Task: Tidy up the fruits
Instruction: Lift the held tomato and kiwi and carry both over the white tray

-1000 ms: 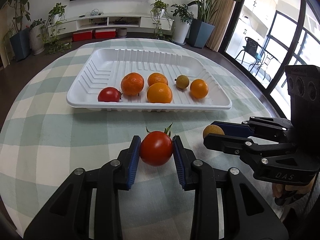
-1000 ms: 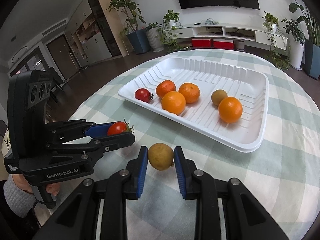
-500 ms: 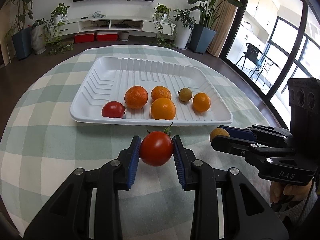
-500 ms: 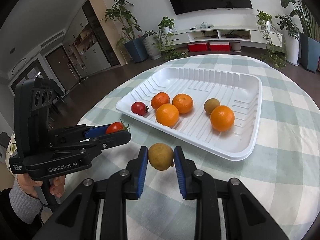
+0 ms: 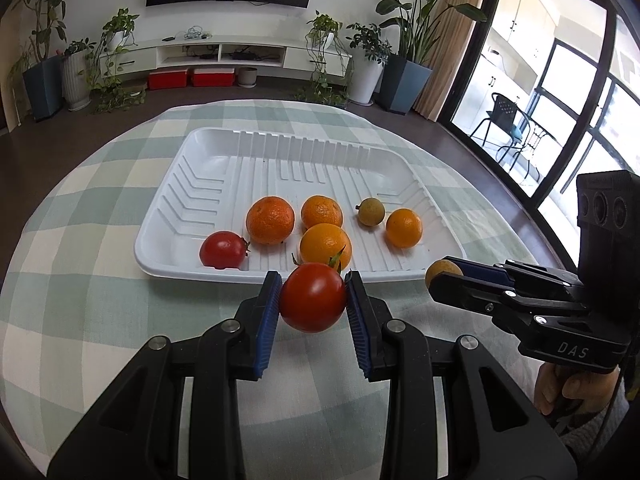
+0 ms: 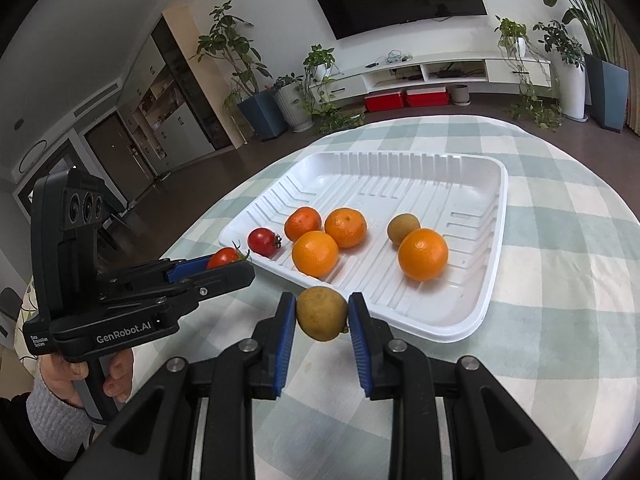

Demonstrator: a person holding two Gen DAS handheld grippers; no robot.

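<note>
Tomato [image 5: 313, 297] at tray [image 5: 168, 258] near rim; far half bare.

Left gripper [image 5: 313, 298]: pointing forward and down, jaws clamped on a tomato [image 5: 313, 297], blue pads [image 5: 267, 320] pressing its two sides. Fruit is lifted clear of the cloth. In the right wrist view this gripper comes in from the left, roughly level, its handle gripped from below by a hand [image 6: 86, 376] with a grey knit sleeve [image 6: 52, 424] at the wrist.

Right gripper [image 6: 322, 314]: also tilted forward and down, jaws closed on a brownish fruit [image 6: 322, 313], pads touching both flanks. From the left wrist view it reaches in from the right edge; fingers [image 5: 568, 390] wrap the grip beneath its body.

Both grippers sit side by side, near each other, not touching.
</note>
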